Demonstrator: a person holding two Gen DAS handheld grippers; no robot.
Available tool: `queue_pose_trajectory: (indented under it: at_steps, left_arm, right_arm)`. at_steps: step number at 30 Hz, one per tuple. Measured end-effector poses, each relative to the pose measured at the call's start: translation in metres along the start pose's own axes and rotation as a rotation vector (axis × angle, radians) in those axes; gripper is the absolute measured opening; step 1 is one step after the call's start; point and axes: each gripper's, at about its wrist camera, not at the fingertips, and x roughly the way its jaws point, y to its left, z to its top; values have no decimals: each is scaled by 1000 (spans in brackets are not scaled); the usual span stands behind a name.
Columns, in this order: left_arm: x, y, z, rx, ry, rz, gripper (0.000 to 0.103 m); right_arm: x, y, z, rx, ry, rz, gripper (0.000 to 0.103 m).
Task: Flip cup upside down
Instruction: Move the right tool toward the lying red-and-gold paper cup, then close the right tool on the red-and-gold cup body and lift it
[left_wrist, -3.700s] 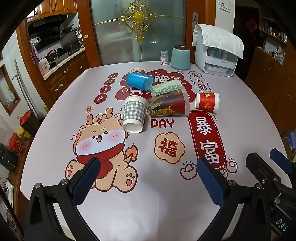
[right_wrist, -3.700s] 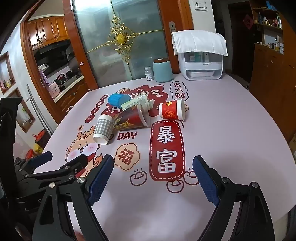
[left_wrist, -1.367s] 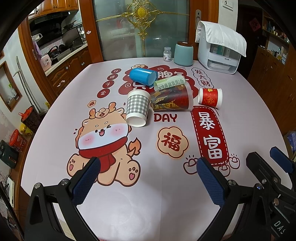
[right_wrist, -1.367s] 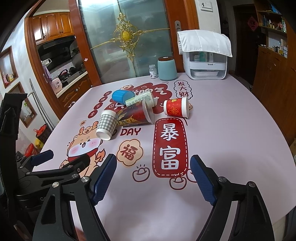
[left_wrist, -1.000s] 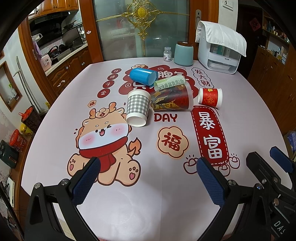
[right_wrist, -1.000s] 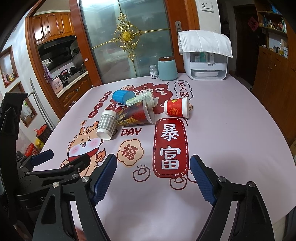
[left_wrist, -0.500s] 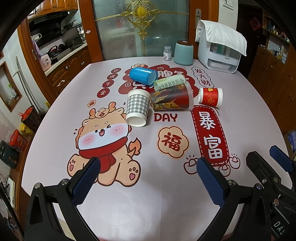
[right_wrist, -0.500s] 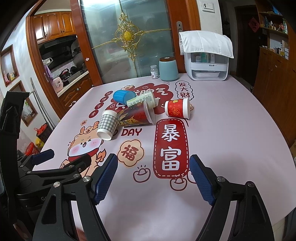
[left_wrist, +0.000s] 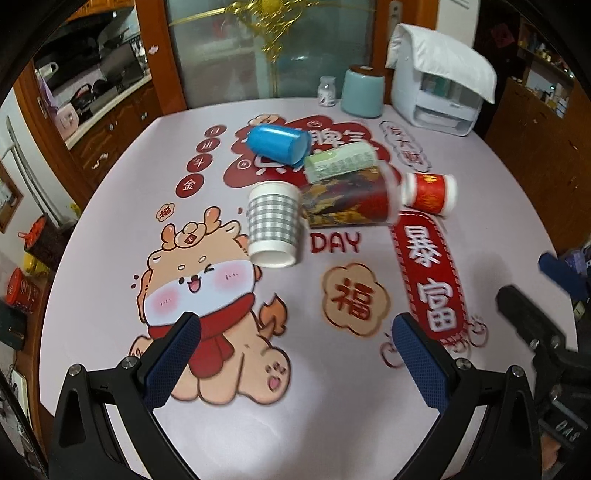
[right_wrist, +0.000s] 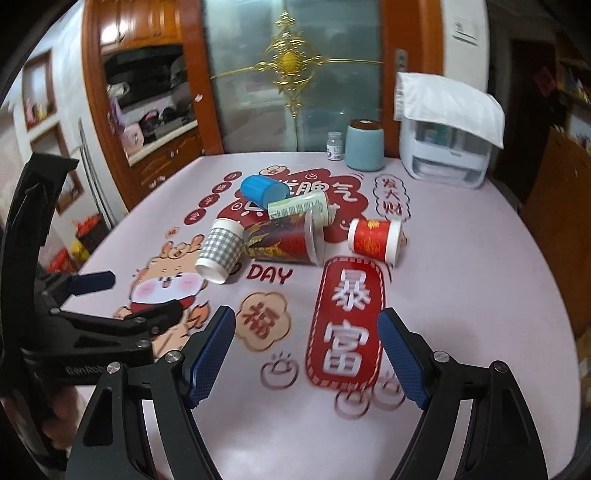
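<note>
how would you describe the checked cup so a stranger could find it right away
On the pink printed tablecloth, find the cartoon dragon; the grey-and-white checked paper cup lies on its side just above the dragon's head. It is the cluster's only checked cup, nearest the camera.

Teal canister (right_wrist: 365, 149) — white appliance (right_wrist: 445, 155)

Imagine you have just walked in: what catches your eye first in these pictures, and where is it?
A huddle of toppled cups lies mid-table: a grey checked paper cup nearest, a blue plastic cup behind, a small red paper cup alone at the right. Under them spreads the pink tablecloth with its cartoon dragon. Both grippers, left and right, hover open, empty.
</note>
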Motion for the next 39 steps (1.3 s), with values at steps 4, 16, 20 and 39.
queue_pose_trajectory:
  at_steps: [4,16,20,39]
  left_arm:
    - [32,17,19,-41,40,41,102]
    - [74,60,52,-136,64,101,102]
    - [83,67,62,-140,70,114,102]
    - [105,89,63,-175,108,125,102]
  right_arm:
    - [36,5,31,-105,3,-27,81]
    - [166,50,123,-547,45,36,81]
    - [203,68,123,-655,116,48,81]
    - [309,114,72,-1048,411,-64,81]
